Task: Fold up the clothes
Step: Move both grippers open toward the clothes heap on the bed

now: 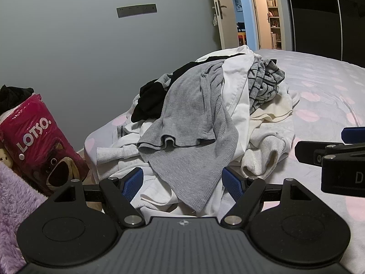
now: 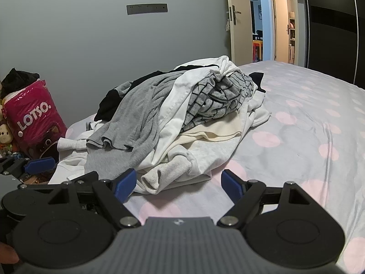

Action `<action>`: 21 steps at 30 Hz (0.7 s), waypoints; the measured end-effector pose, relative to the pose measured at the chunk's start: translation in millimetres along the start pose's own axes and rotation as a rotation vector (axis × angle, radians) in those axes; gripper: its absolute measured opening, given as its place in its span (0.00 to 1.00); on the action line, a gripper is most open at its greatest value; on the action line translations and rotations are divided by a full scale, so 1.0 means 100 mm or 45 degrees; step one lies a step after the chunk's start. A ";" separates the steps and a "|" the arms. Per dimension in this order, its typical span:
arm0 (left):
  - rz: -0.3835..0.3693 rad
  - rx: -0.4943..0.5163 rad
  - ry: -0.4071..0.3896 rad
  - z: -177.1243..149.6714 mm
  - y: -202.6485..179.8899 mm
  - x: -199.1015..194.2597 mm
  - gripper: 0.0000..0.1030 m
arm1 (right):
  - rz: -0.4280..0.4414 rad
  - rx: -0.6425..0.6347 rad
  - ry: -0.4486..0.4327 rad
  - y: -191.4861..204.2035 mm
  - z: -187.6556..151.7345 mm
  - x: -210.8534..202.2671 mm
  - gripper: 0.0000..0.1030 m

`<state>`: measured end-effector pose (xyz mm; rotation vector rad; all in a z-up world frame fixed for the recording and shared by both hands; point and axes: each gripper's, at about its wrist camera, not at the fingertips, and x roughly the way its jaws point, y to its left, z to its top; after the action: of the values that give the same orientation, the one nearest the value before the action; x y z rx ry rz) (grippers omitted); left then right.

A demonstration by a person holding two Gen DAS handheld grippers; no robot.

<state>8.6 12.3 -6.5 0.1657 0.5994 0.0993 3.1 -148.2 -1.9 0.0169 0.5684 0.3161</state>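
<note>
A heap of clothes (image 1: 205,114) lies on the bed: a grey ribbed top (image 1: 191,123) on the near side, white garments, a checked grey piece (image 1: 264,82) and black items behind. My left gripper (image 1: 182,186) is open, its blue pads on either side of the grey top's hanging hem, with nothing gripped. In the right wrist view the same heap (image 2: 178,118) sits ahead and to the left. My right gripper (image 2: 176,183) is open over the bedsheet, just short of a white ribbed cuff (image 2: 164,173).
The bed (image 2: 296,125) has a pale sheet with pink dots, open to the right of the heap. A pink LOTSO bag (image 1: 38,141) and a purple fluffy cloth (image 1: 13,205) sit at the left. Grey wall behind, open door (image 1: 230,16) and dark wardrobe at the back right.
</note>
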 end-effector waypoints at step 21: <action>-0.105 -0.054 0.077 0.32 0.08 0.19 0.69 | -0.053 0.065 0.018 -0.12 0.15 0.06 0.79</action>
<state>42.1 18.5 11.0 0.0971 0.6628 0.0376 19.2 -157.1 6.4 0.0518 0.5899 0.2614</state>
